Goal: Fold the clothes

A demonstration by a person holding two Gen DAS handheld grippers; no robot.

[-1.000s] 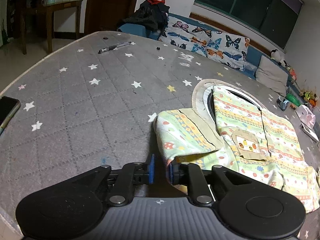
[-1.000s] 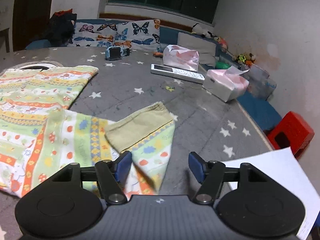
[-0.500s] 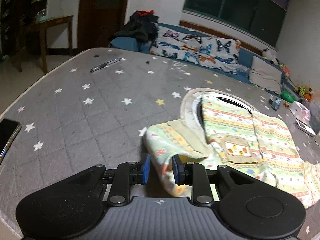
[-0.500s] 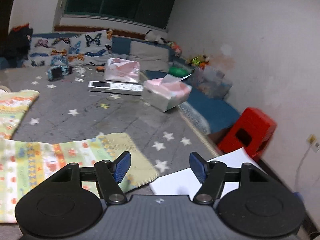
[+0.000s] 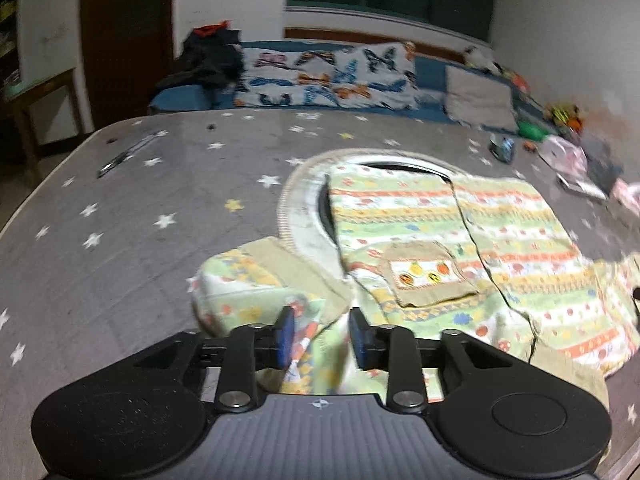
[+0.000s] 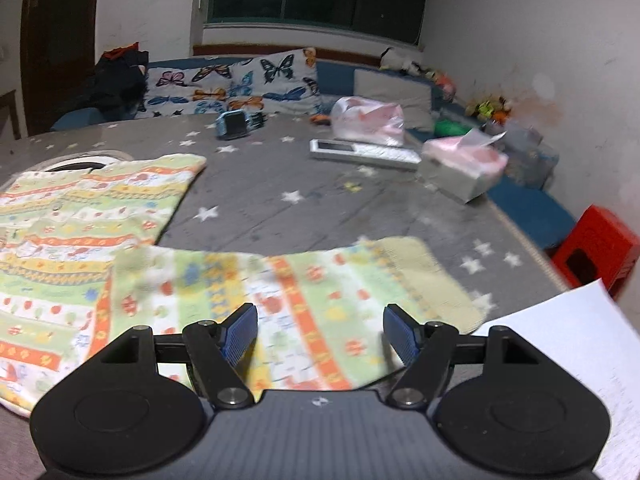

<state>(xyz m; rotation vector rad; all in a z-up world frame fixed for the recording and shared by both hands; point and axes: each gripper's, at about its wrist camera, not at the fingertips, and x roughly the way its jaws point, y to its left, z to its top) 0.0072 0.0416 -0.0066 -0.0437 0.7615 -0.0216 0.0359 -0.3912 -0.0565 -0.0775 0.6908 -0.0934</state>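
Note:
A child's striped, patterned shirt (image 5: 440, 240) lies flat on the grey star mat (image 5: 140, 220), with a tan chest pocket (image 5: 428, 276). Its left sleeve (image 5: 256, 280) is folded over with its tan cuff up. My left gripper (image 5: 320, 338) is open, and bunched sleeve cloth sits between its blue pads. In the right wrist view the shirt body (image 6: 80, 220) lies at left and the other sleeve (image 6: 320, 280) lies stretched out flat, its tan cuff to the right. My right gripper (image 6: 320, 332) is wide open just above that sleeve.
A white sheet of paper (image 6: 592, 352) lies at the mat's right edge, with a red stool (image 6: 600, 248) beyond. A tissue box (image 6: 460, 168), a remote (image 6: 360, 152), a pink bag (image 6: 368, 120) and a blue watch (image 6: 236, 124) lie at the back. A pen (image 5: 128, 156) lies far left.
My left gripper has opened wider and moved in over the folded left sleeve. My right gripper stayed open and swung back left over the right sleeve, which now lies spread flat.

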